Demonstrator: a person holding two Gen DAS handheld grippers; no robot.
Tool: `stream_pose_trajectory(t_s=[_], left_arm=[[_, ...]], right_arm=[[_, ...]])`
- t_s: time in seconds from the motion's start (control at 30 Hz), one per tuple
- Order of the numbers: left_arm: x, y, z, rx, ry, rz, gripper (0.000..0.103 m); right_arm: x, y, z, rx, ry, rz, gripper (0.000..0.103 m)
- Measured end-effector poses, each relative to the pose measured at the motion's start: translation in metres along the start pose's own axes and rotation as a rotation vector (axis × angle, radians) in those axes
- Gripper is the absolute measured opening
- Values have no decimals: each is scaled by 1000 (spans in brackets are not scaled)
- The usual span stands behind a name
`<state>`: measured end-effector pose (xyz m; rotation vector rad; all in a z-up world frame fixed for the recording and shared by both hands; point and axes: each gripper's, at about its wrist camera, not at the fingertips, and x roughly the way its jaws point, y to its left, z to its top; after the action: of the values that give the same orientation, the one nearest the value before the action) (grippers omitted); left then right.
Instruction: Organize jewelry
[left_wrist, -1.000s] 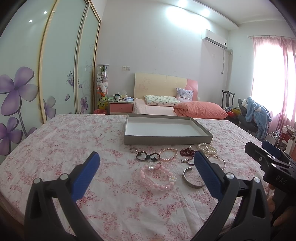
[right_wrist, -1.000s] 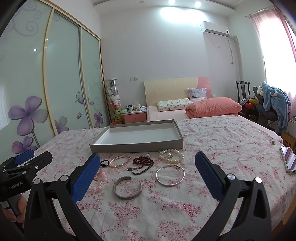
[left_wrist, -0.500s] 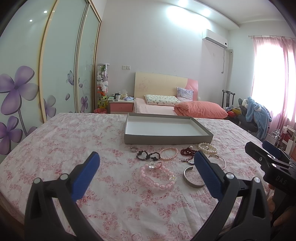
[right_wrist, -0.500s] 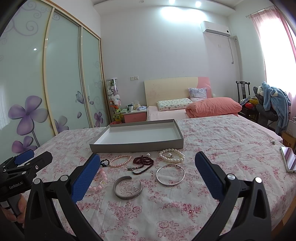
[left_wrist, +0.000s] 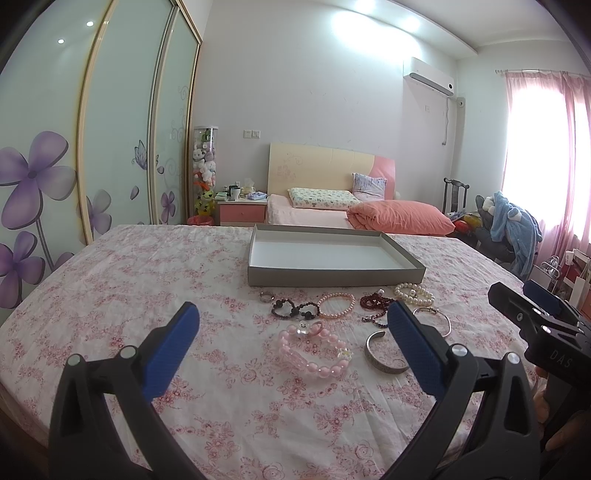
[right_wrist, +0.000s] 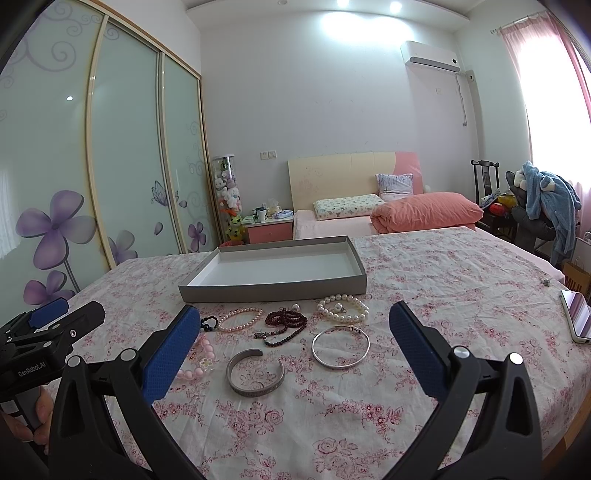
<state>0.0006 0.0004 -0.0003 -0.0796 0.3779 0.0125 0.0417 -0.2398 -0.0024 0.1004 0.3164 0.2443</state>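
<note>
Almost nothing is changed from a moment ago: the left gripper and the right gripper are still held spread wide above the flowery cloth, with nothing between the blue pads. The view is only nudged a tiny bit closer to the jewelry. The pink bead bracelet, the silver cuff and the thin bangle are still left on the cloth, at 6 o'clock from the empty gray tray, so the sorting is not started yet.

A blue pad hides part of the pink bead bracelet; the phone is cut off.
</note>
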Motion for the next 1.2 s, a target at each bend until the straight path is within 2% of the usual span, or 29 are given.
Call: stream_pose_trajectory(t_s=[0.43,0.5,0.77,0.97,1.2], left_arm=[[0,0,0,0,3,-1,99],[0,7,-2,1,6,-2,99],[14,2,-15,-3,35,7,99],[36,4,-17,10,119,31,99],[77,8,-19,15,269,45,99]], right_arm=[[-1,1,-4,4,7,1,101],[8,0,-13,7,13,-1,101],[20,-4,-10,20,65,-20,101],[50,-19,-13,49,187,-76,101],[103,-33,-21,44,422,-135,101]])
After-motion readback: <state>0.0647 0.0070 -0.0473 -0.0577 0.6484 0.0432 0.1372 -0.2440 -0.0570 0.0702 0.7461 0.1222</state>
